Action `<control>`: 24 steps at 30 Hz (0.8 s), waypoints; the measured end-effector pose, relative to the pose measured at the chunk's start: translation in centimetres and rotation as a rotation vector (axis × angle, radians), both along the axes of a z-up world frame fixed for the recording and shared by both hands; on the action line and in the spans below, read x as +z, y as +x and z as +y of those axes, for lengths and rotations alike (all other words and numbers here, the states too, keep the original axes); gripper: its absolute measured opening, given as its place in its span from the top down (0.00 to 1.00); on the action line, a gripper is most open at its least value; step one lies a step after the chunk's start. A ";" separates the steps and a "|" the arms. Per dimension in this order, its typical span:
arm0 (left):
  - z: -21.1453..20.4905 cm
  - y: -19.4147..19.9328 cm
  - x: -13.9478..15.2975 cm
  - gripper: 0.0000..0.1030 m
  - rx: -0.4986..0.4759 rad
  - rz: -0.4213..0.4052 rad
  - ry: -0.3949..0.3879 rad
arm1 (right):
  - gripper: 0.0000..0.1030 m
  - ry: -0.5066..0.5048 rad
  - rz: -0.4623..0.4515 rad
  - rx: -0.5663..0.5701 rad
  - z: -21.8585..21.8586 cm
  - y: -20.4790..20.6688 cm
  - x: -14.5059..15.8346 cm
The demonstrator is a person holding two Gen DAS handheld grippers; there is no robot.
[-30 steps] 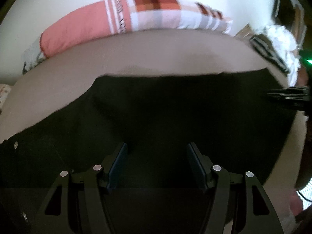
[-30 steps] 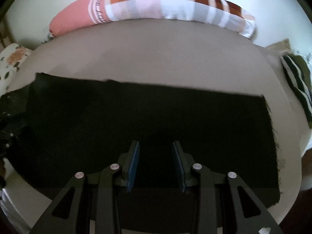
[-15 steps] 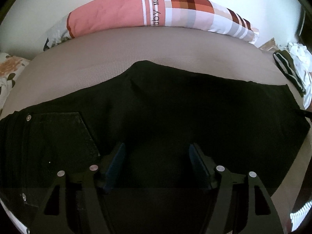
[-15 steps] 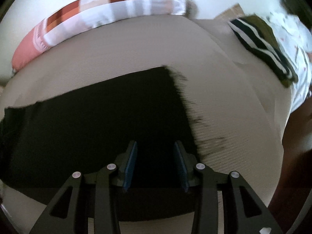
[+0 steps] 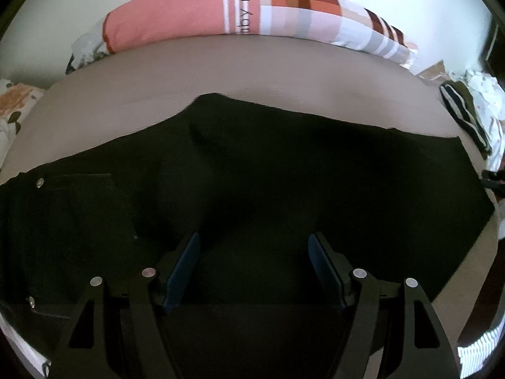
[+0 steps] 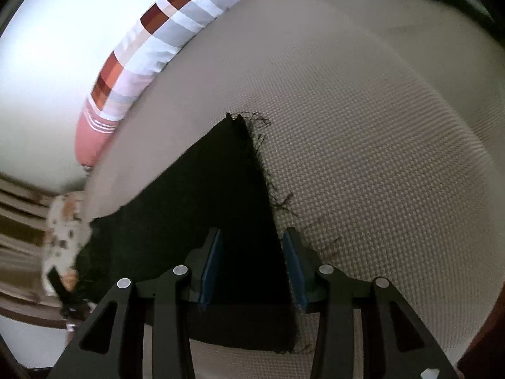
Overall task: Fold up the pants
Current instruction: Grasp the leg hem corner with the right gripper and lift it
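Black pants [image 5: 268, 173] lie flat across the beige mattress [image 5: 284, 72], folded lengthwise. The waist with a back pocket and rivets is at the left in the left wrist view. My left gripper [image 5: 254, 262] is open, hovering over the middle of the pants. In the right wrist view the frayed leg hem of the pants [image 6: 221, 195] runs up the middle. My right gripper [image 6: 252, 265] is open, its jaws straddling the hem edge, close above the cloth. The right gripper's tip [image 5: 494, 183] shows at the right edge of the left wrist view.
A long pink and plaid pillow [image 5: 252, 9] lies along the far wall; it also shows in the right wrist view [image 6: 151, 50]. Striped and white clothes [image 5: 470, 117] are piled at the right of the bed. A floral cushion [image 5: 12, 110] sits at the left.
My right gripper has swung right and down to the frayed hem end of the legs. My left gripper has shifted left toward the waist, bringing the pocket into view. Both stayed open.
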State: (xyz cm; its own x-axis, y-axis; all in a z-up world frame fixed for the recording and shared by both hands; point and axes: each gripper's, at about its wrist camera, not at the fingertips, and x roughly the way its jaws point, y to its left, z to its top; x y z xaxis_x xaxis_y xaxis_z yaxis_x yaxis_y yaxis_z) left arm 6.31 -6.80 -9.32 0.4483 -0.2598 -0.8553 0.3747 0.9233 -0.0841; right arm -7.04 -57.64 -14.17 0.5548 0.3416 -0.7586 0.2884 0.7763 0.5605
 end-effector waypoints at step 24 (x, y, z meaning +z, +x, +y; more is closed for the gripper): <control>-1.6 0.2 -0.8 0.27 -0.029 -0.034 -0.003 | 0.91 0.066 -0.070 0.008 4.7 2.5 2.6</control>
